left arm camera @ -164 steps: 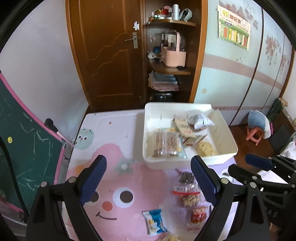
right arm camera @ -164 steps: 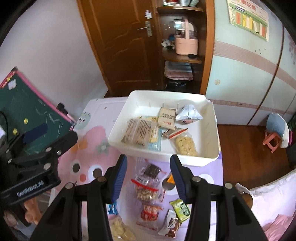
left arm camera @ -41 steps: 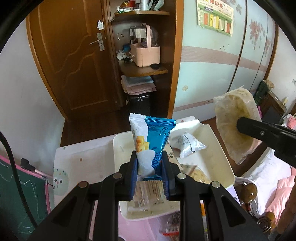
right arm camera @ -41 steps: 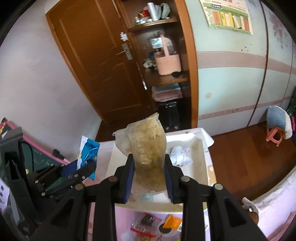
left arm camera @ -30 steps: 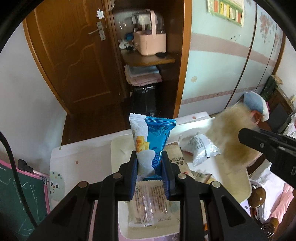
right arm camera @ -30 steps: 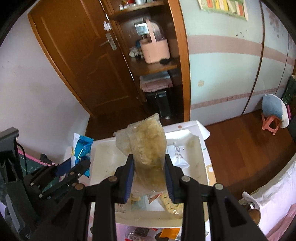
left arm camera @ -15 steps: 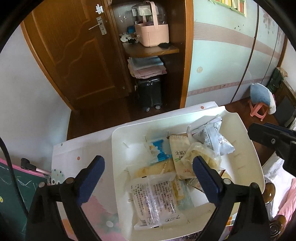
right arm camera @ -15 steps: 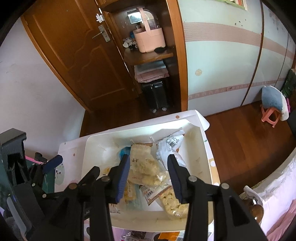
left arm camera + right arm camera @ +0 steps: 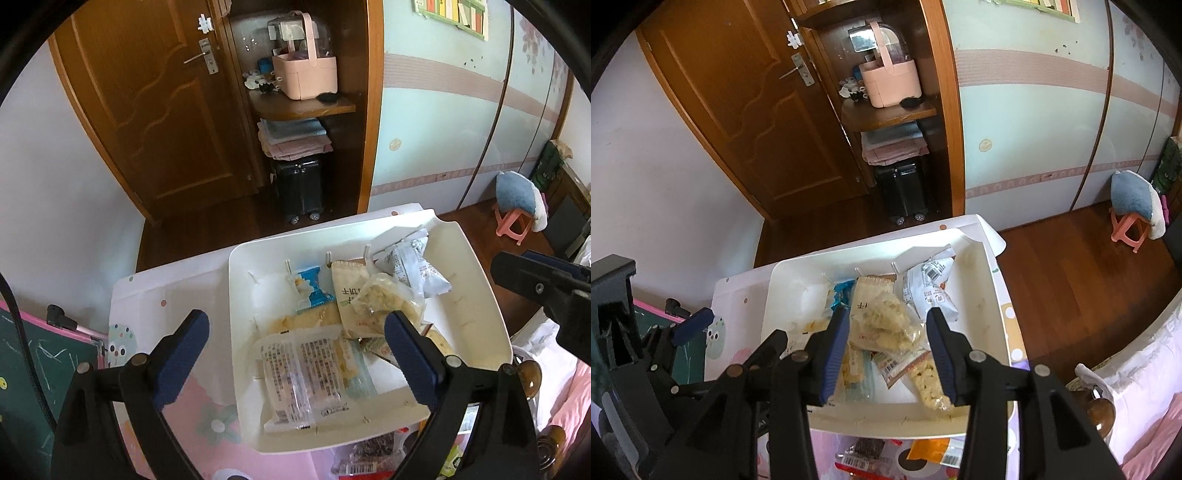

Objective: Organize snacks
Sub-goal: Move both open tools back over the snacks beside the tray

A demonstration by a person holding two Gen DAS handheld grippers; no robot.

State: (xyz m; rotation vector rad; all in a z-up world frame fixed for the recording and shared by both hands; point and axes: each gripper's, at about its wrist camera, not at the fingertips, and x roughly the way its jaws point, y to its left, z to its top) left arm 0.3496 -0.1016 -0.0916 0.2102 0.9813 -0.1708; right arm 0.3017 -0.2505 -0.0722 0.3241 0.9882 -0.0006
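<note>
Both tools, left tool point(image 9: 295, 354) and right tool point(image 9: 888, 350), gape empty above white bin point(image 9: 480, 295) holding snack packets point(image 9: 306, 376).

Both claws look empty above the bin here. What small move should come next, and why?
Probably pull a claw back toward the loose packets on the mat in front of the bin. Left claw and right claw are open and empty, and the blue packet and clear bag lie in the bin.
</note>
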